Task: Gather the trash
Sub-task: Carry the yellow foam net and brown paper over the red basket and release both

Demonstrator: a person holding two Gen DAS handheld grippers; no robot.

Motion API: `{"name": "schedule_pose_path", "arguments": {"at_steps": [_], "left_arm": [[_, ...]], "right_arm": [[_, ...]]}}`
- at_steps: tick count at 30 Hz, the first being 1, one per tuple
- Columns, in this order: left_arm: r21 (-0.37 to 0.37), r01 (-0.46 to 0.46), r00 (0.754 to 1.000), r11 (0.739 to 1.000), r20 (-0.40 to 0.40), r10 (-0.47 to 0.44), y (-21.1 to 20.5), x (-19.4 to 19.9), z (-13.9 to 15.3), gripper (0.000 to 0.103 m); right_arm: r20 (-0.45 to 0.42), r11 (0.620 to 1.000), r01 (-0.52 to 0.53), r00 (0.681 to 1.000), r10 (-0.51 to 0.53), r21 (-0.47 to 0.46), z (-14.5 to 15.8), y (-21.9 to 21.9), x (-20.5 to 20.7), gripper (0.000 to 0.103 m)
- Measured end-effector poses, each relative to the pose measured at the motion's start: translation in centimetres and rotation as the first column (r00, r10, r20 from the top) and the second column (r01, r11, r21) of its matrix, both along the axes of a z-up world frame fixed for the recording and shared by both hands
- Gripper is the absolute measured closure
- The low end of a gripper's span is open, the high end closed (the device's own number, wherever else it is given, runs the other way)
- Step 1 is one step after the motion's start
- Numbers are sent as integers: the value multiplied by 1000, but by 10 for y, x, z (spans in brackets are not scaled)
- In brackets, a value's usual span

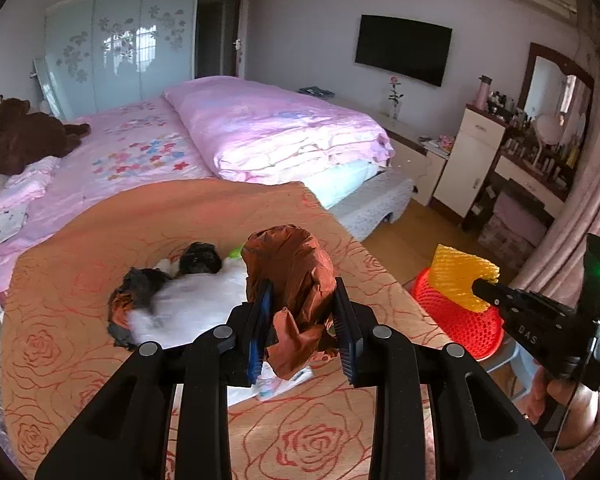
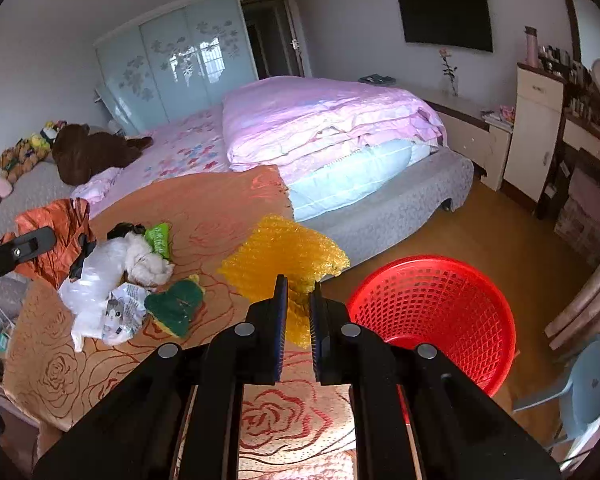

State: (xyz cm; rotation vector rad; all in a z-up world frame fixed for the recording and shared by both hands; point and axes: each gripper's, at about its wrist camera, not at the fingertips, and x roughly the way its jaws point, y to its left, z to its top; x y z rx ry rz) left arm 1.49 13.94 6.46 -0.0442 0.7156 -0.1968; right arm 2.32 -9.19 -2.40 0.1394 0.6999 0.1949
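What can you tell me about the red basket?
The red basket is round, looks like plastic, with an open lattice mesh wall and a solid smooth rim. It stands upright and looks empty, beside the orange rose-patterned cloth. The right claw holds yellow bubble wrap just left of it, not touching it.

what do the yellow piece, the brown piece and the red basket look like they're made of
Yellow piece, in the right gripper: seemingly bubble wrap, translucent plastic with small raised bubbles.
Brown piece, in the left gripper: probably thin plastic film or a bag, with sharp glossy creases; coated paper is possible.
Red basket: looks like moulded plastic, an open lattice wall with a smooth shiny rim.
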Motion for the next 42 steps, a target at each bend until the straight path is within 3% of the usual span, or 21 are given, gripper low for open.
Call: {"name": "schedule_pose_path", "arguments": {"at_steps": [5, 12, 19, 24, 29, 36, 40, 42], "left_arm": [[-48, 29, 1000, 998, 11, -29, -3, 1, 9, 75], [12, 53, 999, 999, 5, -53, -37, 12, 9, 75], [47, 145, 989, 988, -35, -143, -99, 38, -13, 75], [52, 242, 968, 969, -81, -238, -152, 60, -36, 75], [39, 336, 931, 941, -166, -326, -203, 84, -69, 75], [72, 406, 895, 911, -234, -380, -250, 98, -106, 73], [72, 419, 885, 905, -252, -390, -258, 102, -117, 65], [75, 421, 885, 904, -254, -391, -260, 103, -120, 55]], "right_arm": [[13, 1000, 22, 1000, -22, 15, 7, -11, 0, 92], [6, 997, 80, 997, -80, -6, 3, -33, 5, 92], [-38, 984, 176, 984, -177, -32, -17, -70, 9, 92], [-71, 971, 236, 969, -238, -29, -32, -98, 12, 92], [-127, 958, 287, 950, -286, -8, -55, -123, 14, 92], [-206, 949, 315, 929, -307, 8, -86, -138, 22, 91], [-232, 947, 320, 923, -308, 16, -95, -142, 25, 91], [-241, 948, 318, 921, -305, 18, -99, -143, 26, 90]]}}
